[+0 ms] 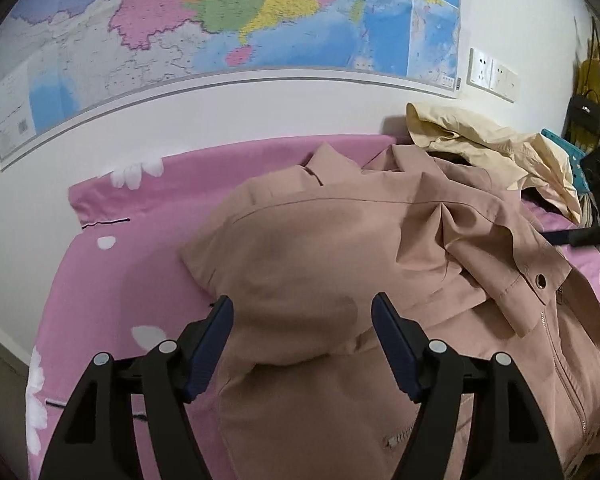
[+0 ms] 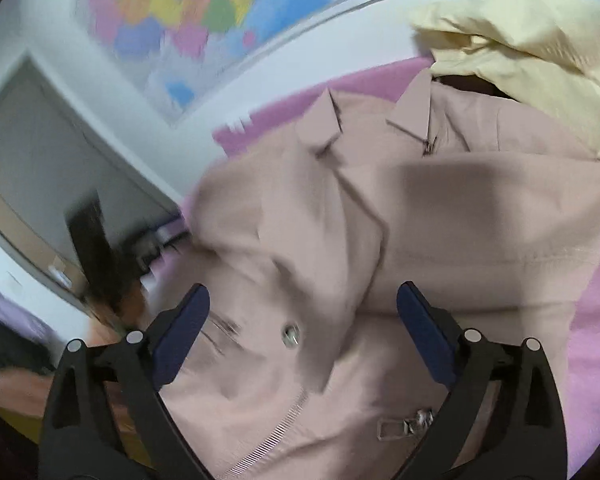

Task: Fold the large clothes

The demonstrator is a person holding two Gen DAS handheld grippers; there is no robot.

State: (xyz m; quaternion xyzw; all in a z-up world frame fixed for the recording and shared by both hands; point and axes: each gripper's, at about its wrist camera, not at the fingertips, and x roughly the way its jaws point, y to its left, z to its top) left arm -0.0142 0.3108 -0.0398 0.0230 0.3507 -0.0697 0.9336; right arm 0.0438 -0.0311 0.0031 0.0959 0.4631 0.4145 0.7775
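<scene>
A dusty-pink jacket [image 1: 340, 232] lies spread on a pink flowered bedsheet [image 1: 140, 240], with its collar toward the wall and one sleeve folded across the body. My left gripper [image 1: 302, 300] hovers over that folded sleeve, open, and its blue pads do not press the cloth. In the right wrist view the same jacket [image 2: 460, 220] fills the frame, showing a snap button [image 2: 290, 334] and a zipper pull [image 2: 408, 424]. My right gripper [image 2: 303, 288] stands wide open above the jacket front with nothing gripped.
A cream garment [image 1: 480, 140] is heaped behind the jacket at the wall, seen also in the right wrist view [image 2: 520, 40]. A large map [image 1: 220, 20] and wall sockets [image 1: 492, 74] are above the bed. A blue basket [image 1: 564, 148] and bags sit far right.
</scene>
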